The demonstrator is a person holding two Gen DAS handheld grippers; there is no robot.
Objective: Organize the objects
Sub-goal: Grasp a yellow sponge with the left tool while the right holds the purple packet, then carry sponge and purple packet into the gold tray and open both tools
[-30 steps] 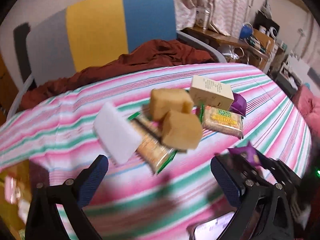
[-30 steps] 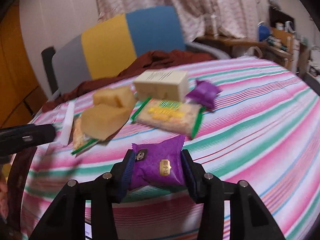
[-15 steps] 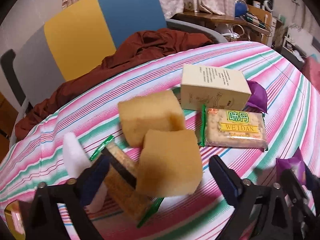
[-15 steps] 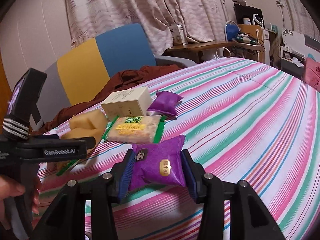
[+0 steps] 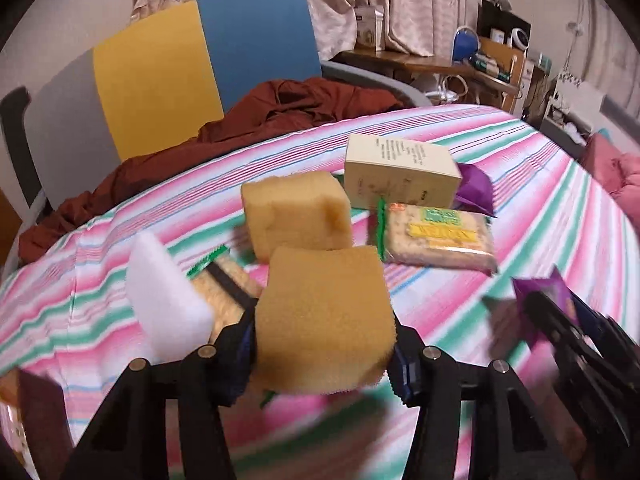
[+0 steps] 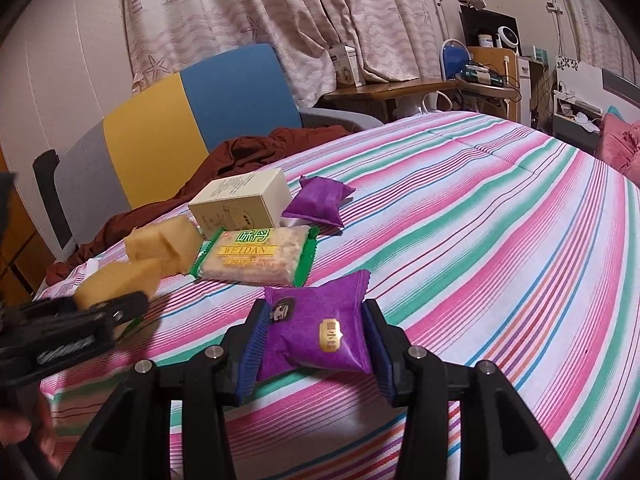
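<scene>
**Tools pinch sponge and purple packet**

Left tool [image 5: 324, 354] has just been closing on the near sponge [image 5: 326, 316], beside the cracker pack [image 5: 436, 240]. Right tool [image 6: 314, 348] pinches a purple packet [image 6: 320, 332] in front of that pack. Best lift the sponge straight up, gently, clear of the wrapper beneath.

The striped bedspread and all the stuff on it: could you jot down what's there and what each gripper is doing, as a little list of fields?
surface: striped bedspread
left gripper: jaws just closed onto a yellow sponge
right gripper: clamped on a purple snack packet
loose items: second yellow sponge, white sponge, cream box, Weidan cracker pack, second purple packet
behind: chair with brown cloth
</scene>
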